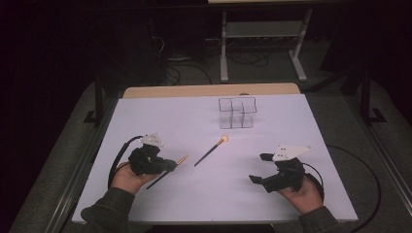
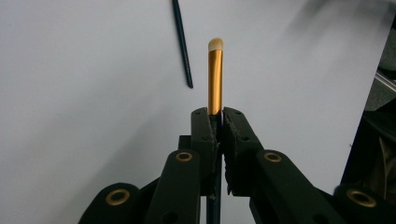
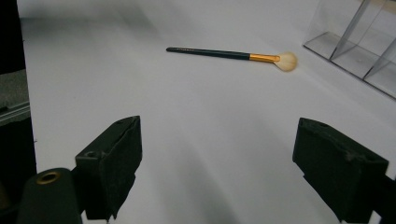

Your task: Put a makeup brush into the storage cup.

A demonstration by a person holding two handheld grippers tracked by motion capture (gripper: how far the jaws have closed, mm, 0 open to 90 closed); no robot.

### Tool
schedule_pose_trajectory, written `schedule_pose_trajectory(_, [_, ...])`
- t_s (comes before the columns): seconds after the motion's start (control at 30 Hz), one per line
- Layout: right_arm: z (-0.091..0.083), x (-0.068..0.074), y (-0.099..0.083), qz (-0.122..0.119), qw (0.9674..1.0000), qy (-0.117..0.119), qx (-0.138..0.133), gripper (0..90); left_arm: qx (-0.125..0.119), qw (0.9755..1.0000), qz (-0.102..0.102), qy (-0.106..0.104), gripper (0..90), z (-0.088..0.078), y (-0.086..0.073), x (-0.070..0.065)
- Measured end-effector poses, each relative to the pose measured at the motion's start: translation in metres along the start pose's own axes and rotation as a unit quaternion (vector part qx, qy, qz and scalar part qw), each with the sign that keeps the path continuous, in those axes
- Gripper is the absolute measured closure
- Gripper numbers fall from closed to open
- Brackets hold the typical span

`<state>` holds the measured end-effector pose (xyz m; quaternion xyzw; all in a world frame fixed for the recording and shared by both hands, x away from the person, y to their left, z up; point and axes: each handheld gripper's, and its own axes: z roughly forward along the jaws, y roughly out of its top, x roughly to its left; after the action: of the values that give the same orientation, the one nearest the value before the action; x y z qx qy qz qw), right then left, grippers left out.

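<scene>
My left gripper [image 1: 170,165] [image 2: 215,119] is shut on a small makeup brush [image 1: 180,160] [image 2: 215,74] with a gold ferrule and a short pale tip; its dark handle runs back under the jaws. A second, longer brush [image 1: 210,151] [image 3: 224,54] with a dark handle, gold ferrule and fluffy pale head lies flat on the white table between the two grippers; its handle end [image 2: 182,44] shows in the left gripper view. My right gripper [image 1: 260,167] [image 3: 217,158] is held at the front right, jaws wide apart, nothing between them.
A clear plastic organiser [image 1: 237,112] [image 3: 355,37] with several compartments stands at the back centre of the white table top [image 1: 160,116]. A metal stand [image 1: 262,43] and cables lie on the dark floor beyond the table.
</scene>
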<state>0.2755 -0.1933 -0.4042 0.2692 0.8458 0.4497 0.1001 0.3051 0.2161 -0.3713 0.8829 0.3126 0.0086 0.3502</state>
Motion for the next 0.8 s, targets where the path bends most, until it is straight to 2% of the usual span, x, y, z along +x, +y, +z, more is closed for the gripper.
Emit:
schedule_pose_trajectory(0.37, [0.012, 0.006, 0.016, -0.017, 0.9997, 0.013, 0.007, 14.8, -0.011, 0.9999, -0.001, -0.008, 83.5, -0.003, 0.000, 0.000])
schedule_pose_trajectory(0.8, [0.017, 0.008, 0.023, -0.018, 0.9995, 0.026, 0.007, 14.8, -0.017, 0.9997, 0.010, -0.017, 83.5, -0.004, 0.008, -0.006])
